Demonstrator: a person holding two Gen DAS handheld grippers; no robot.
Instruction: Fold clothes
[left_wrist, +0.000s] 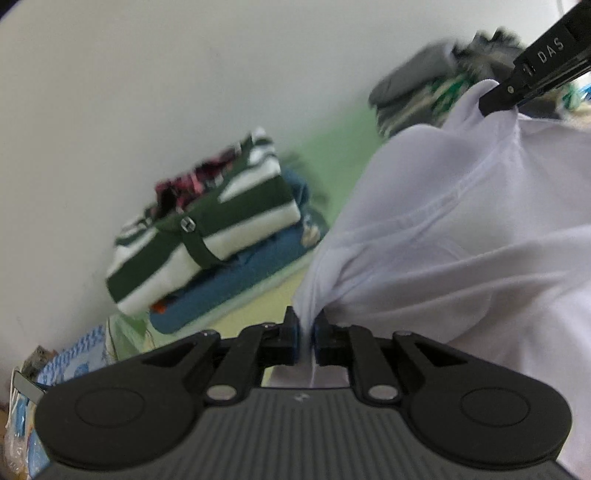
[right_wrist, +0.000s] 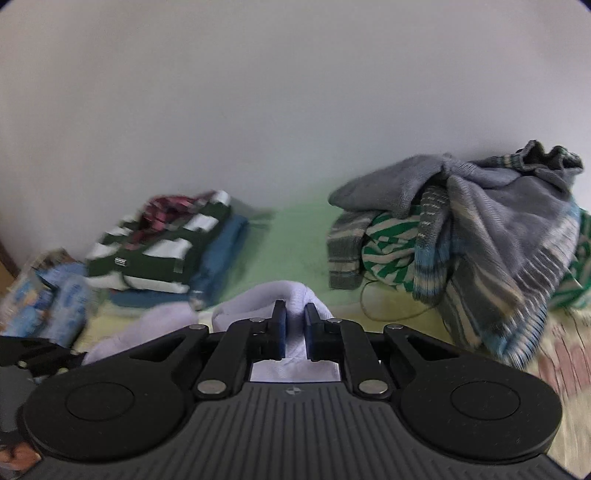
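Observation:
A white garment (left_wrist: 461, 229) hangs stretched between both grippers above the bed. My left gripper (left_wrist: 306, 321) is shut on one edge of the cloth, which passes down between its blue pads. In the left wrist view the right gripper (left_wrist: 496, 98) pinches the far corner of the garment at the upper right. In the right wrist view my right gripper (right_wrist: 294, 314) is shut on a bunched fold of the white garment (right_wrist: 291, 291), and the left gripper (right_wrist: 44, 354) shows at the lower left edge.
A folded stack (left_wrist: 207, 236) of green-and-white striped, plaid and blue clothes lies by the wall on the left. A loose heap of grey and striped clothes (right_wrist: 476, 225) sits on the right. Between them is green bedsheet (right_wrist: 291, 236). Blue packets (right_wrist: 48, 295) lie at the far left.

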